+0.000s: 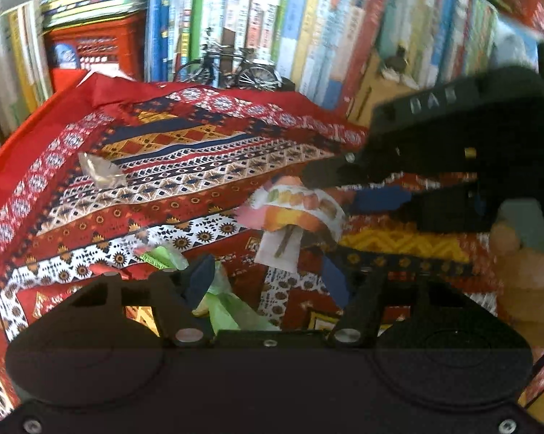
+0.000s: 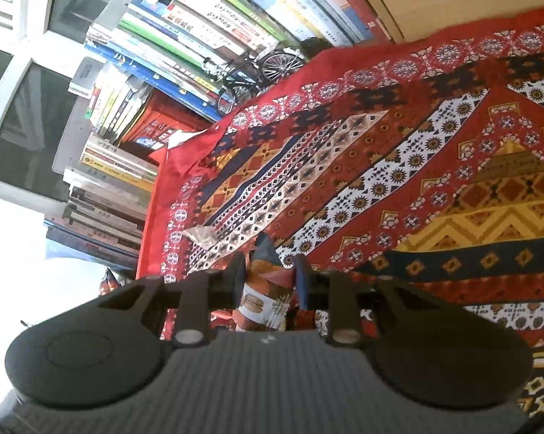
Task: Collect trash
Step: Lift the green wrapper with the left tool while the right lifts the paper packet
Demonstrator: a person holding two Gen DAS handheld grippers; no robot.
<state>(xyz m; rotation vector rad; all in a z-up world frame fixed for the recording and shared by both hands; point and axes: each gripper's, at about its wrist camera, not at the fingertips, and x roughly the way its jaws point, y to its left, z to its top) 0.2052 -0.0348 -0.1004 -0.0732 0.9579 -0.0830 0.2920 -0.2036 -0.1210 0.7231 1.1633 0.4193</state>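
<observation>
A crumpled green wrapper (image 1: 228,305) lies on the patterned red cloth (image 1: 185,166) between the fingers of my left gripper (image 1: 268,282). That gripper is open and the wrapper sits against its left finger. My right gripper (image 2: 270,276) is shut on a snack wrapper (image 2: 266,298) printed with macarons. In the left wrist view this gripper (image 1: 329,190) reaches in from the right and holds the snack wrapper (image 1: 300,213) above the cloth. A silver foil scrap (image 1: 100,171) lies further left on the cloth, and shows as the foil scrap (image 2: 203,235) in the right wrist view.
Rows of books (image 1: 272,25) line the far edge of the cloth. A miniature black bicycle (image 1: 232,68) stands before them, with a red crate (image 1: 98,50) to its left. A wooden box (image 2: 452,0) sits at the back. A hand (image 1: 525,271) holds the right gripper.
</observation>
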